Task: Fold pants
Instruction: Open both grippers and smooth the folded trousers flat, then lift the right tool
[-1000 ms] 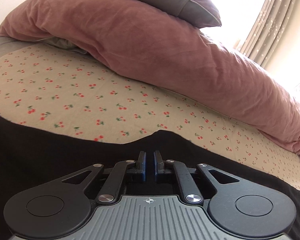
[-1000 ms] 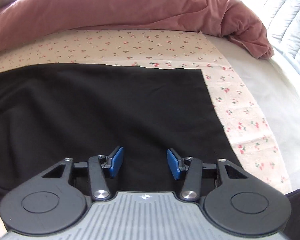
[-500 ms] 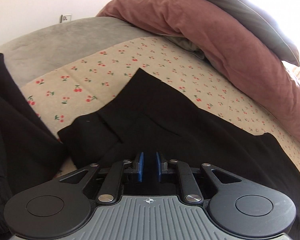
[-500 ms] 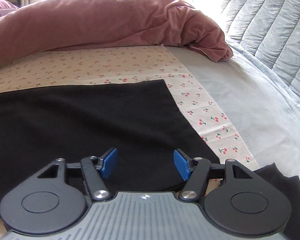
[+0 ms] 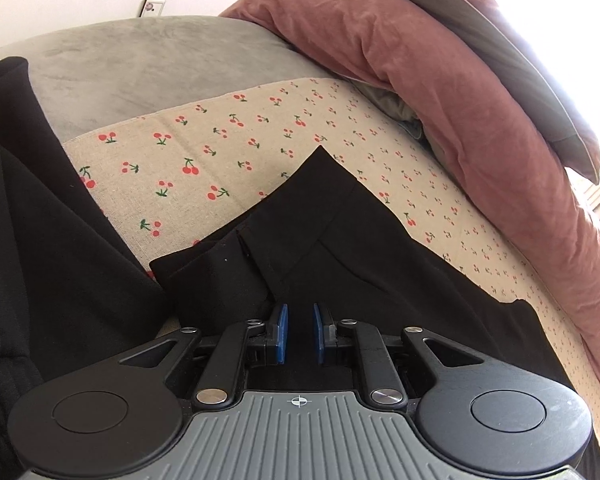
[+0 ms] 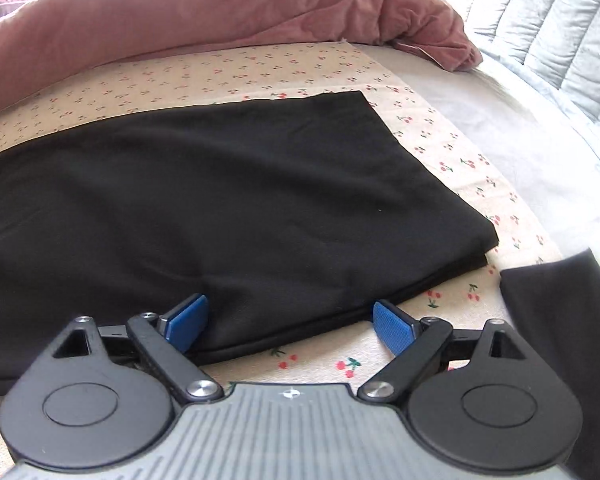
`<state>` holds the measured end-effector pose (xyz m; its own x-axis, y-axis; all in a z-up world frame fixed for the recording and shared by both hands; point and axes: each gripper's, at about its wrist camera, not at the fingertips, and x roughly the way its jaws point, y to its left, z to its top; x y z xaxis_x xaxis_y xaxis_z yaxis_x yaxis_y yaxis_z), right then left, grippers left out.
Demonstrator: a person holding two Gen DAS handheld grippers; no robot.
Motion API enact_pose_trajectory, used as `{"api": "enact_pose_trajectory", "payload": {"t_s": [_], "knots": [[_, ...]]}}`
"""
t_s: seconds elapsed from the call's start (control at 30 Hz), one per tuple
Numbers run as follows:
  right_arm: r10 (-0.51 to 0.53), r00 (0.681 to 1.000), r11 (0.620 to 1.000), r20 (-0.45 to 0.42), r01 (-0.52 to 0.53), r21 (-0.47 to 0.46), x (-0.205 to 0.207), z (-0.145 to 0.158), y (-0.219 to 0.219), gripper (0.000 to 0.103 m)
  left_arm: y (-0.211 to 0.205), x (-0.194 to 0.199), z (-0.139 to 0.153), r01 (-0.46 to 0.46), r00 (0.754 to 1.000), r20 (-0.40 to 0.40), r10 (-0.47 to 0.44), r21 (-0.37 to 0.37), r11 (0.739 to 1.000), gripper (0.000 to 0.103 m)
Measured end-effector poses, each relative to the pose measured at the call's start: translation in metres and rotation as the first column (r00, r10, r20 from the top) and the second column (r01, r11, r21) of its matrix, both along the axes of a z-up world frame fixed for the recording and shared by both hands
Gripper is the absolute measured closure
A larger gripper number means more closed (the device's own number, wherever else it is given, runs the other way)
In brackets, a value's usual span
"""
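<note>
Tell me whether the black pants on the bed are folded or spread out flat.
Folded at least once: in the right wrist view the black pants show two stacked layers along the near edge and right corner.

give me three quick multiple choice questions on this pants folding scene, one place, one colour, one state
1. The pants lie on:
A. the cherry-print sheet
B. a wooden floor
C. a chair

2. The duvet heaped behind is:
A. green
B. dusty pink
C. white

3. The right gripper is:
A. shut on a pillow
B. out of view
C. open

Answers:
1 A, cherry print shows along the black edges.
2 B, pink folds fill the far side.
3 C, its jaws stand wide apart at the pants' near edge.
</note>
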<state>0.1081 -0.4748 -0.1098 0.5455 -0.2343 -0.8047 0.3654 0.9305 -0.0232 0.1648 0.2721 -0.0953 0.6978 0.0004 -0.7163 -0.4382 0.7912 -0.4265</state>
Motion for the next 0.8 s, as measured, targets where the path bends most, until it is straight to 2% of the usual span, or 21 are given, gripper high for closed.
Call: {"api": "enact_pose_trajectory", "payload": {"t_s": [0.13,0.23,0.33,0.43,0.67,0.8], "knots": [[-0.157,0.987,0.987,0.018,0.156,0.022,-0.011,0.003,-0.035,0.017,-0.005,-0.001,0.003,-0.002,1.0,-0.018,0.002,0.026,1.0,0.088],[-0.287,0.956,0.956,0.068,0.28,0.093,-0.029,0.008,-0.065,0.025,-0.016,-0.005,0.015,0.002,1.0,0.017,-0.004,0.077,0.997,0.088],[-0.409,0.901,0.894,0.14,0.366,0.259,-0.054,0.016,-0.096,0.03,-0.031,-0.008,0.027,0.075,0.994,0.076,-0.082,0.088,0.993,0.087],[-0.5,0.847,0.814,0.178,0.391,0.429,-0.07,0.017,-0.117,0.034,-0.052,-0.006,0.031,0.131,0.987,0.082,-0.142,0.121,0.984,0.082],[-0.528,0.836,0.769,0.15,0.396,0.501,-0.063,0.005,-0.121,0.05,-0.088,-0.002,0.024,0.24,0.968,0.045,-0.246,0.116,0.964,0.082],[-0.555,0.819,0.74,0.147,0.405,0.536,-0.059,0.001,-0.124,0.051,-0.094,-0.002,0.022,0.252,0.966,0.033,-0.257,0.125,0.96,0.082]]}}
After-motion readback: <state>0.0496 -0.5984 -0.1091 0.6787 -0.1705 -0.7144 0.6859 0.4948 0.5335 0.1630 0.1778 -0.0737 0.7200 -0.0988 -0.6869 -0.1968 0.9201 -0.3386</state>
